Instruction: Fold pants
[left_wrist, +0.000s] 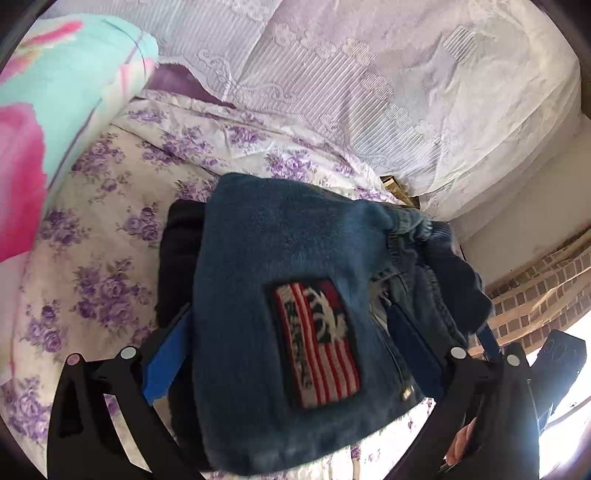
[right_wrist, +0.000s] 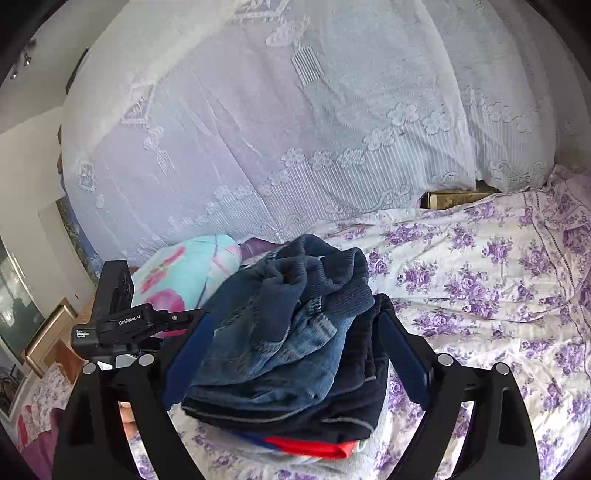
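Our folded jeans sit on top of a stack of folded clothes on the bed. The right claw stands wide around the bundle, pads clear of it. The left claw also straddles the jeans; we cannot tell whether it grips. Pulling out carelessly could snag the loose waistband (bunched at the top) and topple the stack.

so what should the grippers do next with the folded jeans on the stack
Probably draw both back, away from the pile. The folded jeans already lie on the stack of clothes on the bed. The right gripper stands wide open around it; the left gripper also straddles it.
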